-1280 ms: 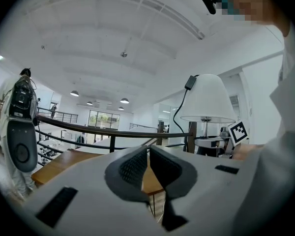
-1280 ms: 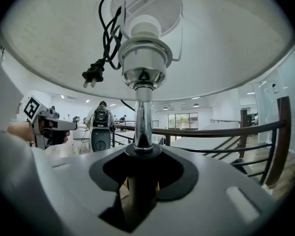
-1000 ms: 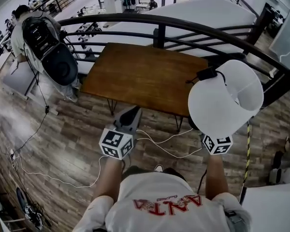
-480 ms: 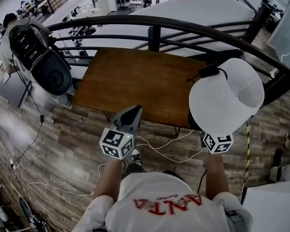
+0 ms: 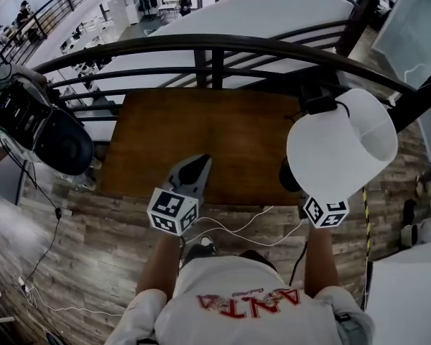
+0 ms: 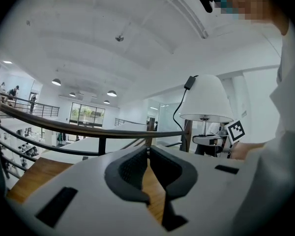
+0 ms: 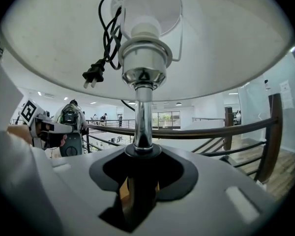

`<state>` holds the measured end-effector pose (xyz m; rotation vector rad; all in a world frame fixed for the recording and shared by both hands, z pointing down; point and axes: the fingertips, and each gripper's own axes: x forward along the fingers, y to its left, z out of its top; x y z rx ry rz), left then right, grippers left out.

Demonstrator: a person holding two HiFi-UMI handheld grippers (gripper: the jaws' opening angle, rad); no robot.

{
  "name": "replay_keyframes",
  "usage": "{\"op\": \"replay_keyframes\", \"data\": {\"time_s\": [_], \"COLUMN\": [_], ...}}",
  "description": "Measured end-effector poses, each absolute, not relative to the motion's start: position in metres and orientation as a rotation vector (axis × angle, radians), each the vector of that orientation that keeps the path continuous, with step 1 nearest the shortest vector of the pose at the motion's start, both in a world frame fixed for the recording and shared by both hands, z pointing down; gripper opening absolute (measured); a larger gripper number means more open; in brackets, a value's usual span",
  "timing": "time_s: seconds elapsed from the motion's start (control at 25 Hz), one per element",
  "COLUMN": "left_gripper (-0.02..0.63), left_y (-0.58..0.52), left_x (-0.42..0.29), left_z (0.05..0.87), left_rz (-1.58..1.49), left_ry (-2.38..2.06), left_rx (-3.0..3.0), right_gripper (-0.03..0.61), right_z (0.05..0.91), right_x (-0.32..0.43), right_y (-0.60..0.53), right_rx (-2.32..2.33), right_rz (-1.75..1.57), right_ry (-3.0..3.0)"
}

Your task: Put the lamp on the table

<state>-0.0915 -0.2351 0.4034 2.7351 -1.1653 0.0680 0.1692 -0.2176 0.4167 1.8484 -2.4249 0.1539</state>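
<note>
The lamp has a wide white shade (image 5: 341,146), a chrome stem (image 7: 142,117) and a dark base. My right gripper (image 7: 142,154) is shut on that base and holds the lamp upright over the right end of the brown wooden table (image 5: 194,131). The lamp's black cord and plug (image 7: 93,76) hang loose under the shade. In the head view the shade hides the right jaws; only the marker cube (image 5: 325,211) shows. My left gripper (image 5: 190,171) is shut and holds nothing, level over the table's near edge. The lamp (image 6: 205,98) also shows at the right of the left gripper view.
A black metal railing (image 5: 223,45) curves right behind the table. A person carrying a black backpack rig (image 5: 36,124) stands at the left. White cables (image 5: 237,228) lie on the wood floor under the table's near edge. A white panel (image 5: 409,293) sits at lower right.
Both grippers and the lamp have come forward to the table, which now lies under them. The backpack rig has slid to the picture's left edge. The jaws have not changed.
</note>
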Motion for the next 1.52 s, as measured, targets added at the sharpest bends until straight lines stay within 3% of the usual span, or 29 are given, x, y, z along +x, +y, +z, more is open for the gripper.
{"op": "replay_keyframes", "data": {"time_s": [0.68, 1.52], "left_gripper": [0.023, 0.024], "left_y": [-0.314, -0.458], "left_x": [-0.102, 0.032], "left_z": [0.418, 0.466], "left_rz": [0.08, 0.164], "left_ry": [-1.016, -1.088], "left_rx": [2.763, 2.659], "right_gripper": [0.13, 0.13], "right_z": [0.423, 0.487], "right_x": [0.163, 0.282], "right_y": [-0.288, -0.481], "right_rx": [2.007, 1.875], "right_rz": [0.17, 0.152], "right_ry": [-2.318, -2.374]}}
